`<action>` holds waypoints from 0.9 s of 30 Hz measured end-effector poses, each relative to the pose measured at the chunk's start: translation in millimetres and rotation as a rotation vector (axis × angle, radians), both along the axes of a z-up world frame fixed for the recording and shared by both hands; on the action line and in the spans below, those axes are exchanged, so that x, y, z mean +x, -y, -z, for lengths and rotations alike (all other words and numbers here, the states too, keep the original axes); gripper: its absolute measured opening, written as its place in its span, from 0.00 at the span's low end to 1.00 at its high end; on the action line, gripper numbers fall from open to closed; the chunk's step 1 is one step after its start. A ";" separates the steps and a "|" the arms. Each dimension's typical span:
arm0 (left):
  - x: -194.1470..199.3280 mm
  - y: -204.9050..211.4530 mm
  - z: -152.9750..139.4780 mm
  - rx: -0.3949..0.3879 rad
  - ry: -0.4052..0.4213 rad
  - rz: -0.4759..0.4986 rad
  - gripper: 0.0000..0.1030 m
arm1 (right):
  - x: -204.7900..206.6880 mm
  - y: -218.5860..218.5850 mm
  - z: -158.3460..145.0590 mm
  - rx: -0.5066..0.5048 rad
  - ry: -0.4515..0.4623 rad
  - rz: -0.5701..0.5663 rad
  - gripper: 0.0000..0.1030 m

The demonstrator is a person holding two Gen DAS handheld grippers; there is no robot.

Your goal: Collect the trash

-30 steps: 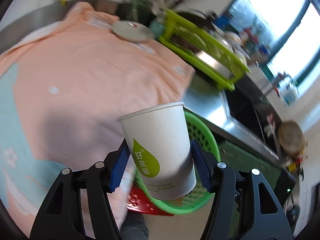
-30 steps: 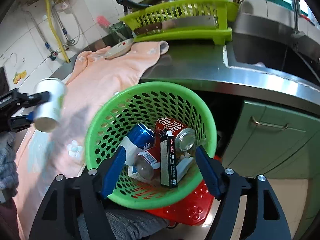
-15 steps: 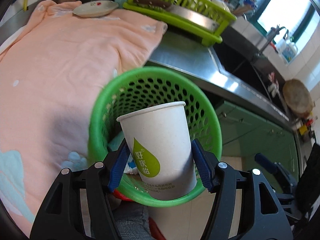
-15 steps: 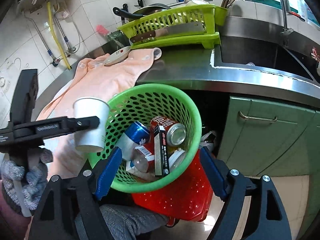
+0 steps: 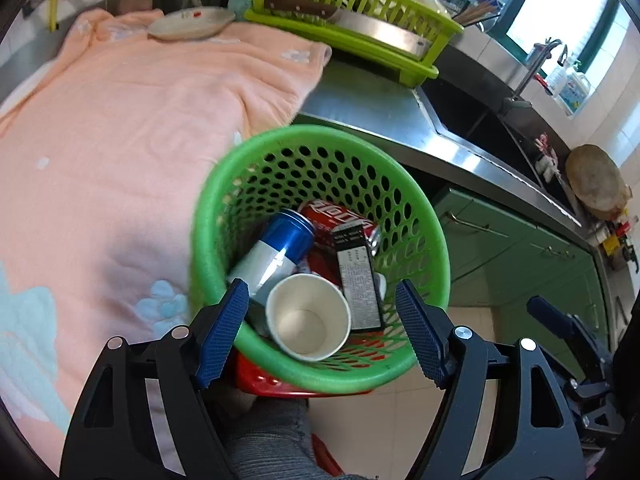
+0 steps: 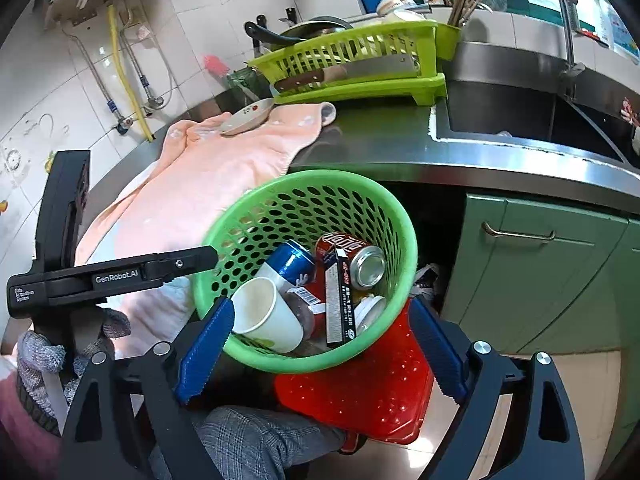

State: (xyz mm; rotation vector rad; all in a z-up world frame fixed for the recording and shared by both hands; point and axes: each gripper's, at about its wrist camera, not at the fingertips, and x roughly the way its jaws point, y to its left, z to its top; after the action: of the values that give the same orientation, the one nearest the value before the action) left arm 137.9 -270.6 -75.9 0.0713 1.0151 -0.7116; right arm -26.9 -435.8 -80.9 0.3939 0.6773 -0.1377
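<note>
A white paper cup [image 5: 308, 316] lies loose in the green mesh basket [image 5: 320, 136], mouth towards me, beside a blue can [image 5: 280, 248], a red can [image 5: 336, 216] and a black box [image 5: 358, 280]. My left gripper [image 5: 320, 286] hovers above the basket's near rim, its jaws opening and touching nothing. In the right wrist view the same cup [image 6: 264, 314] rests against the near wall of the basket [image 6: 320, 178]. My right gripper [image 6: 320, 308] is opening too; its fingers stand wide on either side of the basket without pressing on it. The left gripper [image 6: 176, 264] reaches in from the left.
The basket stands on a red perforated stool [image 6: 360, 396] by a steel counter. A peach towel [image 5: 140, 120] with a plate [image 5: 192, 26] covers the counter's left part. Behind are a lime dish rack [image 5: 352, 12], a sink [image 5: 472, 120] and green cabinets [image 6: 540, 272]. A person's trouser leg [image 6: 256, 440] is below.
My left gripper carried the cup from over the towel to above the basket, spread its jaws and let the cup fall in. The right gripper's fingers widened and drew back slightly.
</note>
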 end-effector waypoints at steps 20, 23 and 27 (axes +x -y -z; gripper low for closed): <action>-60.5 -109.7 -79.8 0.000 0.320 -0.133 0.95 | -10.9 -58.8 -41.5 -0.106 0.058 -0.044 0.90; -67.1 -122.2 -84.9 0.013 0.352 -0.149 0.95 | -11.5 -63.6 -46.1 -0.120 0.065 -0.041 0.90; -78.1 -136.6 -90.7 0.033 0.407 -0.167 0.95 | -13.4 -67.1 -50.1 -0.118 0.070 -0.038 0.90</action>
State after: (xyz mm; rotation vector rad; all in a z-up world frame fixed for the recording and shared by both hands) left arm 59.8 -134.0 14.8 0.1521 0.6341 -0.5007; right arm -40.3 -368.7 -30.9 0.2716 0.6044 -0.1269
